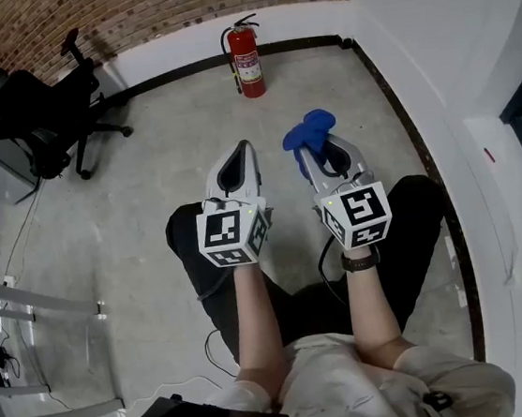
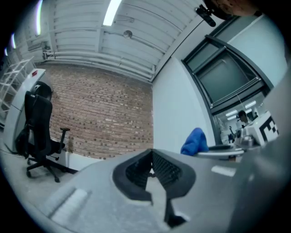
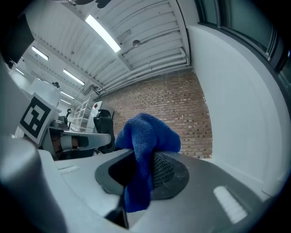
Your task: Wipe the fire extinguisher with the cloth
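My right gripper (image 1: 316, 156) has its jaws clamped on the blue cloth (image 1: 309, 129), a fuzzy bunch spilling above them. My left gripper (image 1: 242, 158) has its jaws together on nothing. The fire extinguisher (image 1: 245, 60) stands upright on the floor (image 1: 143, 170) against the white wall base, well apart from both. It is a red cylinder with a black hose and handle, and its pale label is too small to read.

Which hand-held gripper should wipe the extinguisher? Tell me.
Right: the right hand-held gripper is shut on the blue cloth; the left hand-held gripper is shut, empty. The fire extinguisher stands ahead.
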